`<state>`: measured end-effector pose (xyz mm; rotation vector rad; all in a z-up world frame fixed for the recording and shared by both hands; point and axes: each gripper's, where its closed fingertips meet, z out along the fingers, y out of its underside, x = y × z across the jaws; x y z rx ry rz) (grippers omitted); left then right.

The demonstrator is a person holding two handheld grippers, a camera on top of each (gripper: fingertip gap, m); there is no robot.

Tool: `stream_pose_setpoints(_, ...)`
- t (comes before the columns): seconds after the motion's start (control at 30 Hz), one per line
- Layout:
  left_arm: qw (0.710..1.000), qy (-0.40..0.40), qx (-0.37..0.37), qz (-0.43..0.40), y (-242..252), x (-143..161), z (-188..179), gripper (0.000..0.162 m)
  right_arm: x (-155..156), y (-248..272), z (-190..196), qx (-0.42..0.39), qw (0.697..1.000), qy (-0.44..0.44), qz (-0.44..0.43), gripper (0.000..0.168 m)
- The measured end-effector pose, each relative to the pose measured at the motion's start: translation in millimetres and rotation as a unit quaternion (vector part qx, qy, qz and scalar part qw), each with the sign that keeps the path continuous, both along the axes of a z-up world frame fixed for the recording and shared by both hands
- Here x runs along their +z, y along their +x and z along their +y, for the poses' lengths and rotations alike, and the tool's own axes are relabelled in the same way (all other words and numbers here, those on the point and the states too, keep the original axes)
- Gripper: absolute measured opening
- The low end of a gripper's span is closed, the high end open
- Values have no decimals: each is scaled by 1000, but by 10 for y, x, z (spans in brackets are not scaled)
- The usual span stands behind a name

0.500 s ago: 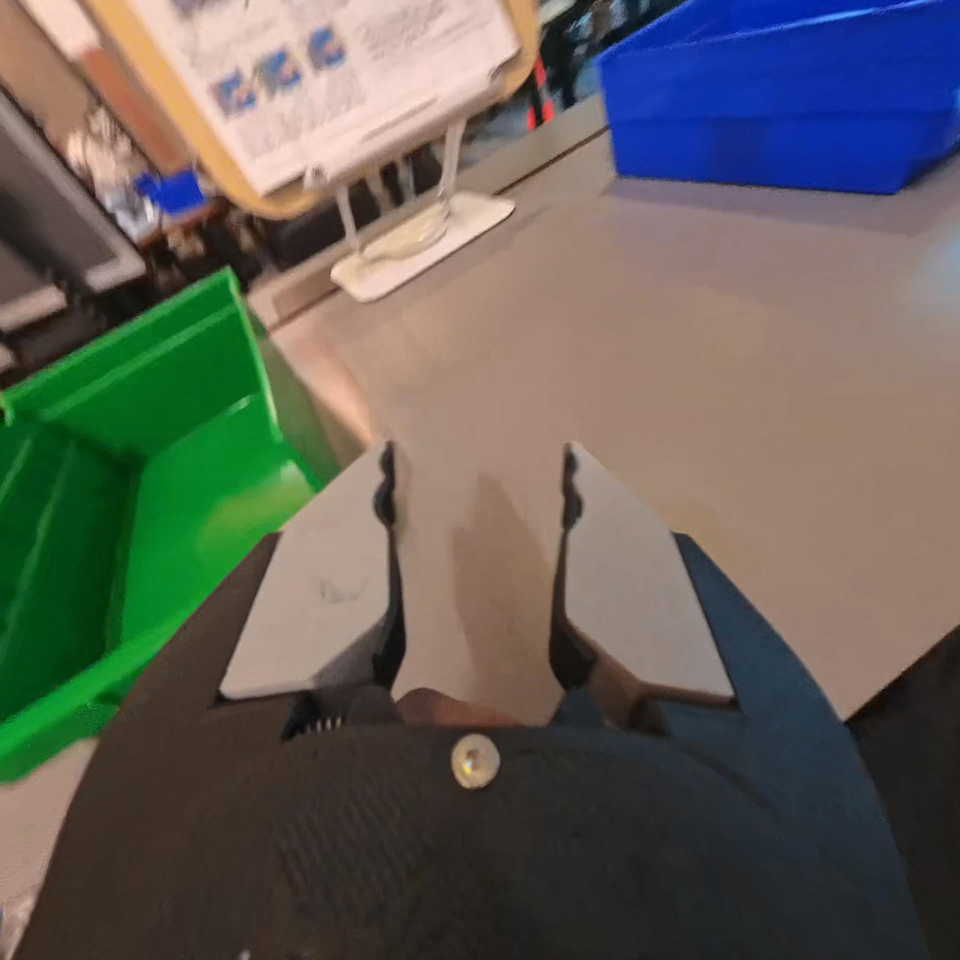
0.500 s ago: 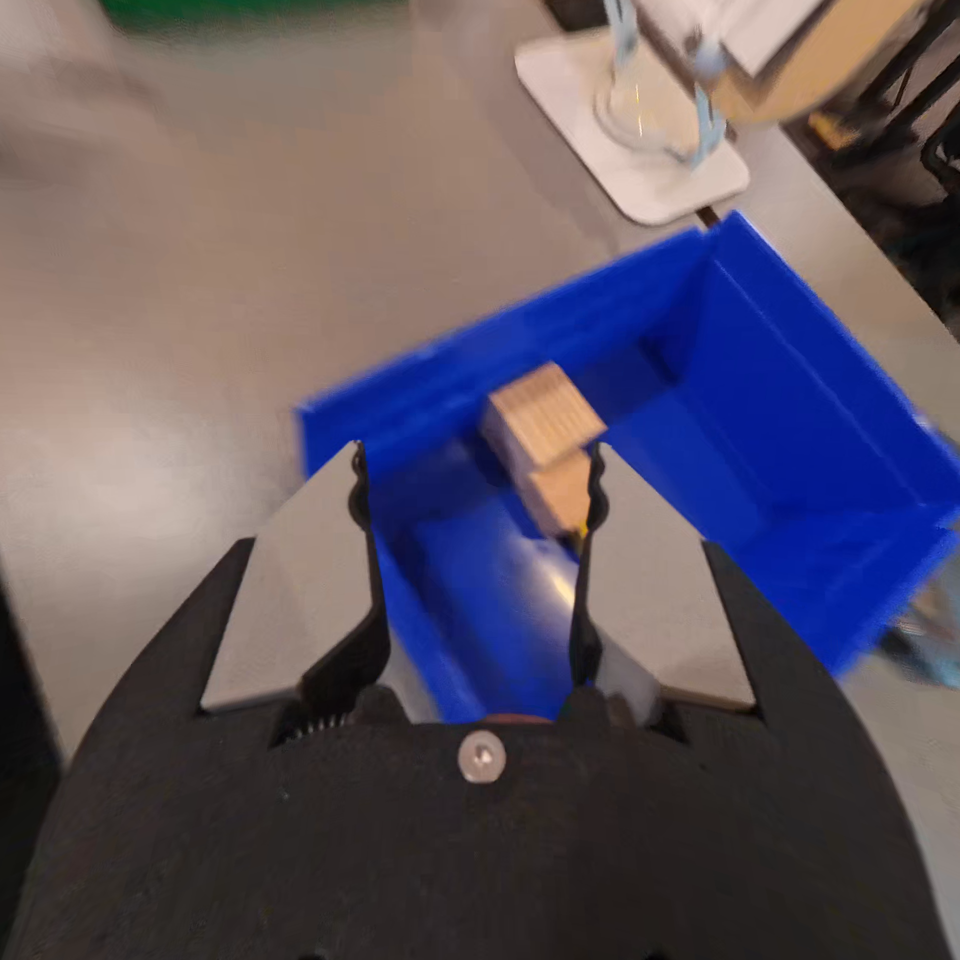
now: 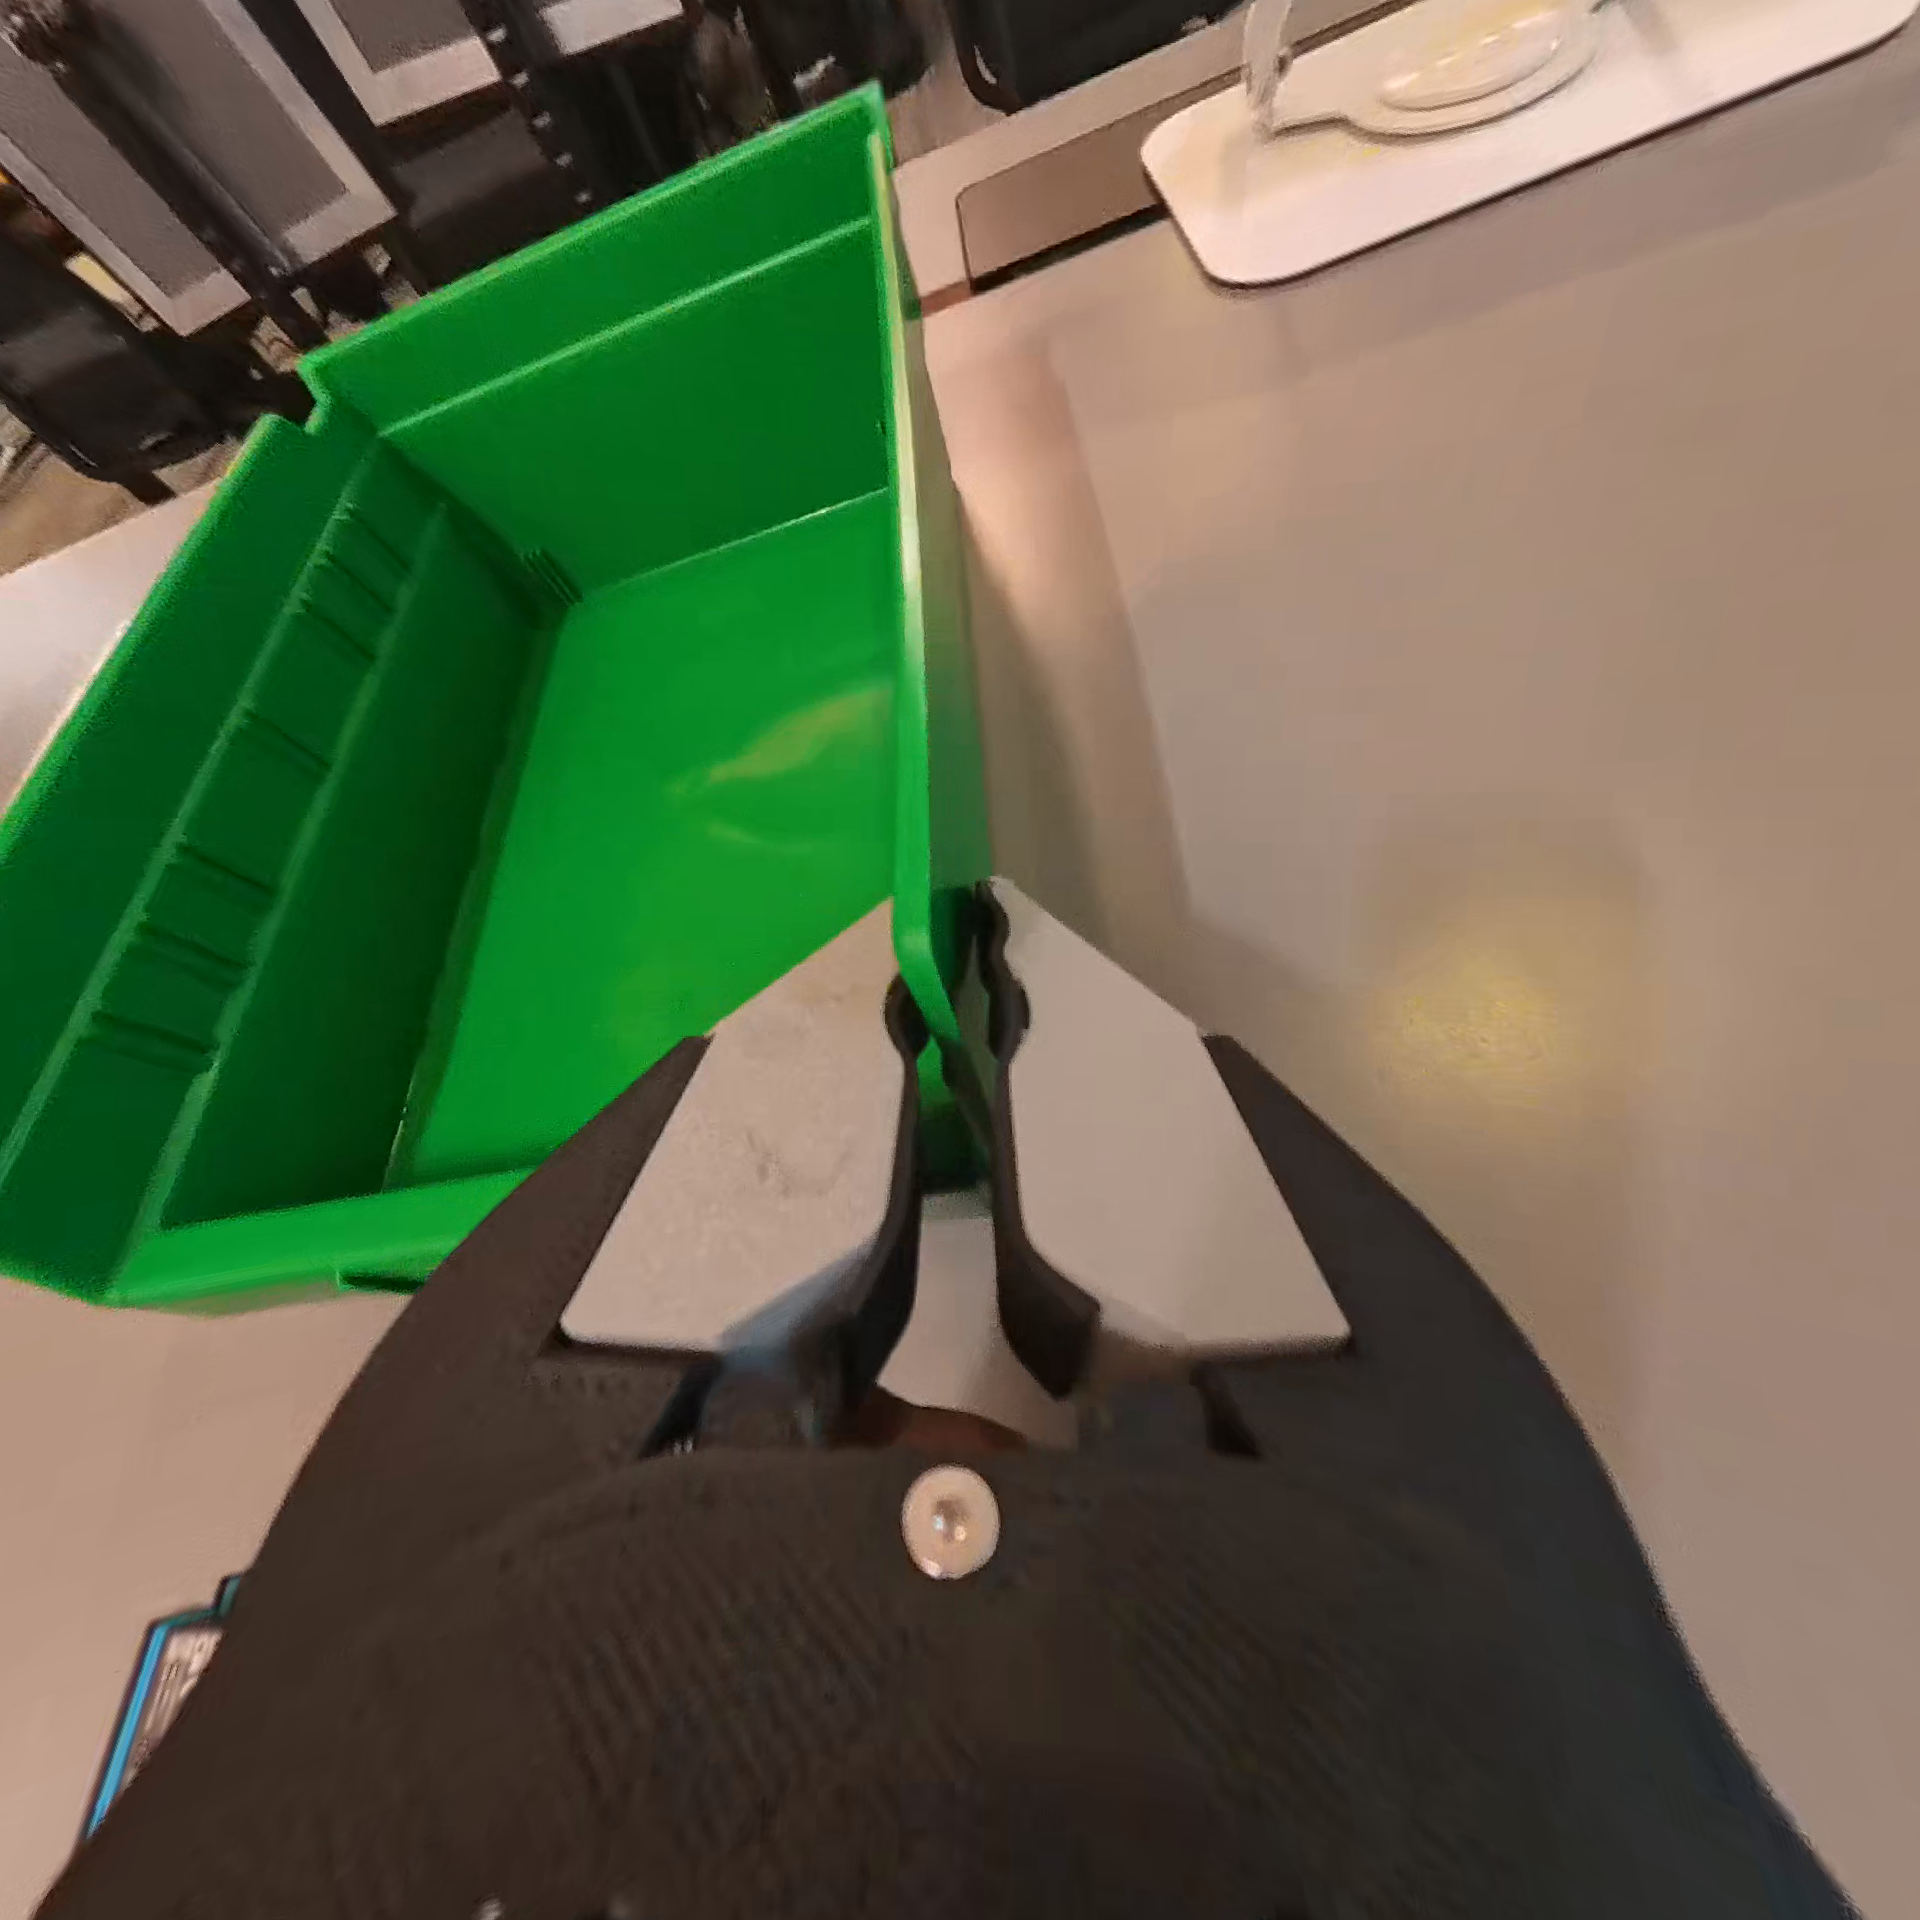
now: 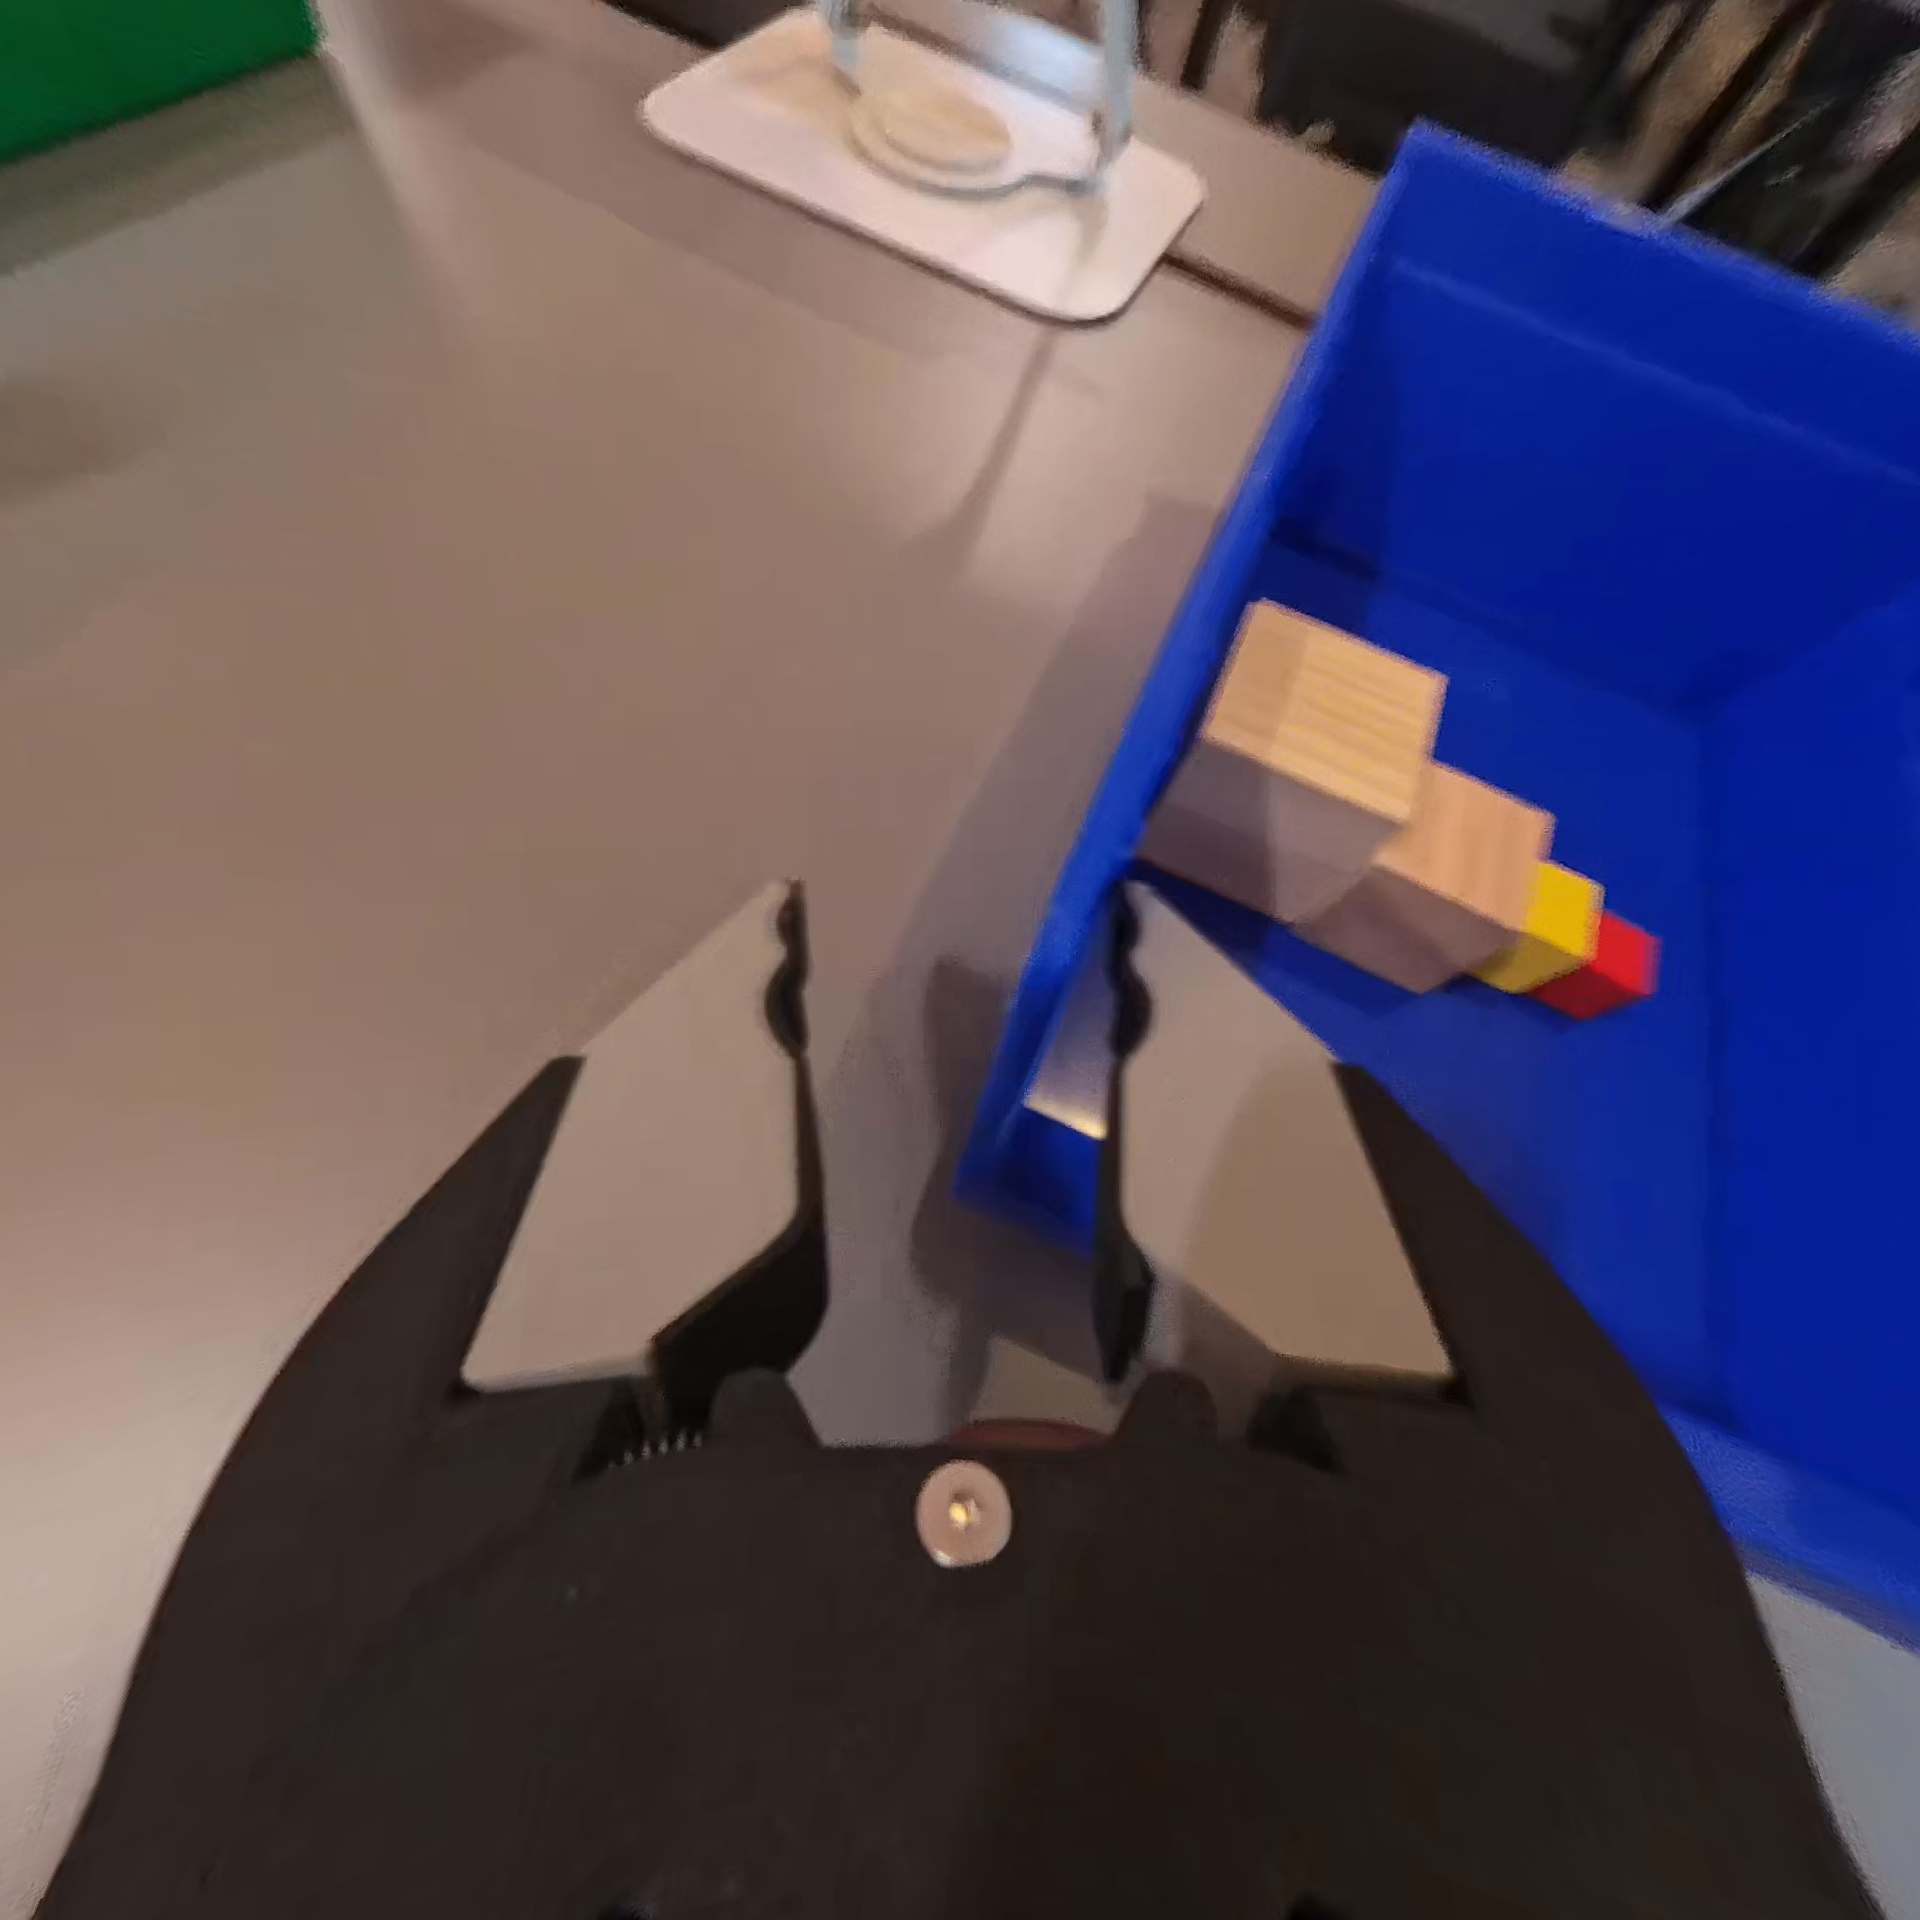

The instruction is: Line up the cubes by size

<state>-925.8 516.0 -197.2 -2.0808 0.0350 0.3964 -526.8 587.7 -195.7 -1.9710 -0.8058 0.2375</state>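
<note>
In the right wrist view a blue bin (image 4: 1558,416) holds a row of cubes: a large wooden cube (image 4: 1320,727), a smaller wooden cube (image 4: 1455,873), a small yellow cube (image 4: 1548,935) and a small red cube (image 4: 1605,966). My right gripper (image 4: 956,904) is open, and its fingers straddle the bin's near left wall. In the left wrist view my left gripper (image 3: 945,935) is shut on the right wall of a green bin (image 3: 623,468), near its front corner. The green bin shows nothing inside.
A white stand base with a clear holder sits at the far side of the grey table (image 3: 1507,135) and also shows in the right wrist view (image 4: 935,177). The green bin's corner shows at the top left there (image 4: 135,62). A blue-edged card (image 3: 156,1704) lies near my left gripper.
My left gripper swung left from bare table to the green bin and closed on its wall. My right gripper shifted left, from over the blue bin's inside to straddling its left wall.
</note>
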Motion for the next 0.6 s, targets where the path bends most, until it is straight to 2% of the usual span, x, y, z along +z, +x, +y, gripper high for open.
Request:
stream_pose_setpoints(0.03, 1000, -5, -4, -8, 3, 0, 17, 3, 30, 70, 65, -27, 999, 16, -5, 32)
stream_pose_setpoints(0.07, 1000, -6, -7, -15, 5, 15, 18, 2, 49, 115, 92, -37, 999, 22, -2, 16)
stream_pose_setpoints(0.2, 999, 35, -10, -29, 12, 258, -124, 1, 50, 294, 17, -78, 996, 25, 26, 6)
stream_pose_setpoints(0.33, 991, 113, -18, -66, 43, 701, -388, 2, 78, 220, -286, -60, 997, 27, 37, 2)
stream_pose_setpoints(0.5, 977, 193, -50, -78, 188, 1336, -806, 3, 73, -407, -750, -17, 996, 13, 87, 8)
stream_pose_setpoints(0.6, 967, 229, -67, -92, 250, 1686, -1057, 4, 86, -919, -897, -19, 996, 20, 83, 7)
